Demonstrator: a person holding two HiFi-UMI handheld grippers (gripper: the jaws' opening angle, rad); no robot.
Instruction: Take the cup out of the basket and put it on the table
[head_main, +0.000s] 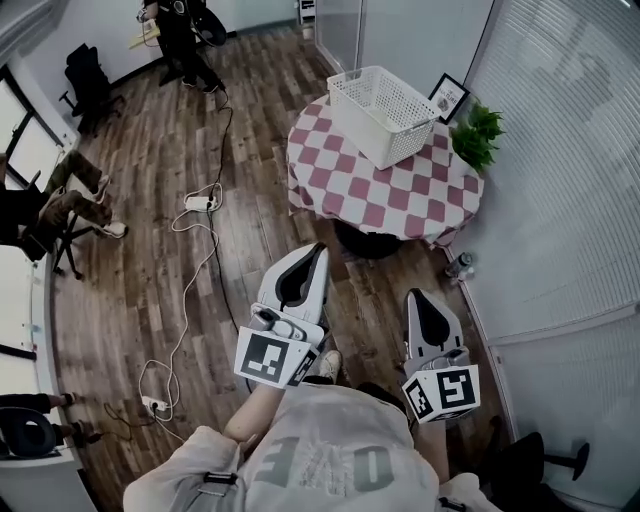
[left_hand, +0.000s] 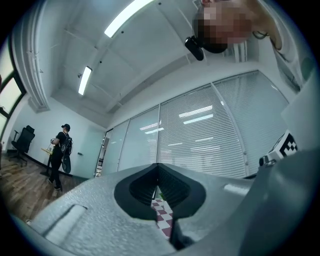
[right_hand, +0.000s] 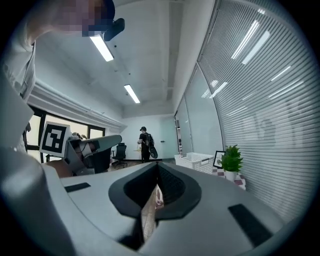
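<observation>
Head view: white slatted plastic basket (head_main: 385, 112) sitting on round red-checked cloth bench (head_main: 340, 185), well ahead; cup not showing, presumably inside. Left tongs (head_main: 316, 255), right tongs (head_main: 416, 300) both pressed together, pinching nothing. Advising spreading one pair before dipping over rim.

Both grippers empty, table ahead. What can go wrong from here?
1. White power strip and cables lie on the wooden floor: possible trip.
2. Green potted plant and black picture frame stand beside the white plastic basket on the checked round table: a reach may knock them.
3. No cup visible in the basket.
</observation>
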